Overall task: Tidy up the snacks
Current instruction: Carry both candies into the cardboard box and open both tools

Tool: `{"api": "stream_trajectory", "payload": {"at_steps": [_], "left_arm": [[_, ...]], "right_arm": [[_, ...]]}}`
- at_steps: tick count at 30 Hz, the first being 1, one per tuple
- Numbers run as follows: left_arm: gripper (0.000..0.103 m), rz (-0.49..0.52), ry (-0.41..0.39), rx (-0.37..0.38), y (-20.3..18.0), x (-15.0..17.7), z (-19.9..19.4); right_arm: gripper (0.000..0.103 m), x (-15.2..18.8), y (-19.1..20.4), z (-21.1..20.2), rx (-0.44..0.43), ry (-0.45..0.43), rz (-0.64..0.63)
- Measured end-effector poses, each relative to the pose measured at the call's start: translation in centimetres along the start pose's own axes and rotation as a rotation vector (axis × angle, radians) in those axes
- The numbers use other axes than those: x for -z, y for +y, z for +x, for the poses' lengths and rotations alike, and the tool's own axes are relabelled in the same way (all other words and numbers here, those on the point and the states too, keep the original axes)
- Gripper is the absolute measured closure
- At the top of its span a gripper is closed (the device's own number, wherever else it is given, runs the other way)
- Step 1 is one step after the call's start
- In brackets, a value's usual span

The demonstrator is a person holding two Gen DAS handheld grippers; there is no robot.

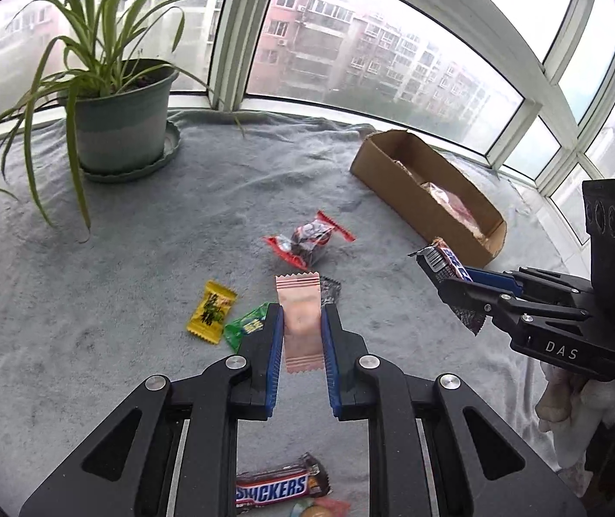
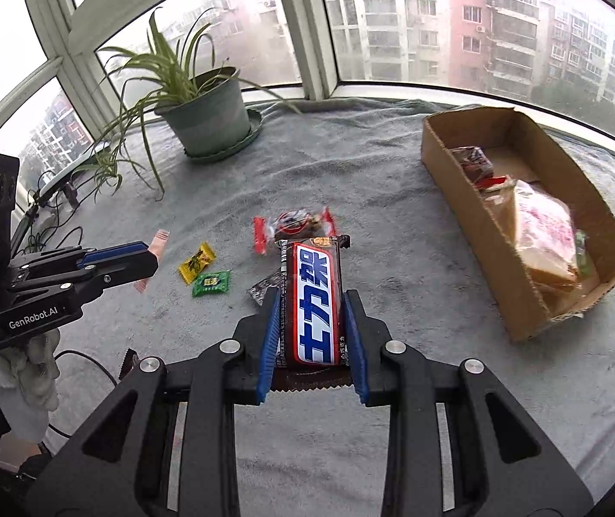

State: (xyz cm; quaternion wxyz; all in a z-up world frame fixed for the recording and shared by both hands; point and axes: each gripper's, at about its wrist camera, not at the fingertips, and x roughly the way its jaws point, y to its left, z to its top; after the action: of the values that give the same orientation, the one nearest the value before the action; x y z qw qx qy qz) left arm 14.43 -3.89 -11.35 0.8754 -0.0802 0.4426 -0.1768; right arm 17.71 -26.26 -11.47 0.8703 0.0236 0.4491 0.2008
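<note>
Right gripper (image 2: 312,323) clamps a Snickers bar (image 2: 312,301) at mid-length, held above the cloth (image 2: 350,163); left gripper (image 1: 302,336) pinches a pink sachet (image 1: 301,323) by its long edges. Bar likely stiff, glossy wrap possibly slippery; sachet light and limp. Box (image 2: 471,211) lies right; loose candies (image 1: 212,312) remain between.

Pink wrapper (image 1: 301,323) with striped ends seen. Chocolate bar (image 2: 312,301) marked brown with white-edged blue lettering on red. Yellow candy (image 1: 212,312), green candy (image 1: 245,326), tan box (image 2: 518,232), grey towelled surface (image 1: 178,224), green pot (image 1: 122,125) noted.
</note>
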Motion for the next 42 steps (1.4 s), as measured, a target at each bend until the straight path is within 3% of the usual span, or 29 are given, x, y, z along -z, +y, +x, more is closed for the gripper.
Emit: {"api": "stream_trajectory", "payload": {"at_steps": [13, 25, 33, 42], "left_arm": [[0.087, 0.052, -0.027, 0.094, -5.3, -5.6, 3.4], [0.087, 0.131, 0.003, 0.166, -11.8, -10.1, 8.6], [0.087, 0.199, 0.033, 0.144, -15.2, -12.3, 12.8], [0.087, 0.203, 0.062, 0.119, -16.5, -13.2, 16.4]], "right_arm": [[0.073, -1.7, -10.6, -4.1, 0.154, -0.099, 0.130], [0.073, -3.5, -18.6, -3.7, 0.265, -0.106, 0.199], [0.073, -4.7, -21.9, -1.0, 0.297, -0.061, 0.210], [0.073, -4.9, -23.3, 1.0, 0.298, -0.034, 0.216]]}}
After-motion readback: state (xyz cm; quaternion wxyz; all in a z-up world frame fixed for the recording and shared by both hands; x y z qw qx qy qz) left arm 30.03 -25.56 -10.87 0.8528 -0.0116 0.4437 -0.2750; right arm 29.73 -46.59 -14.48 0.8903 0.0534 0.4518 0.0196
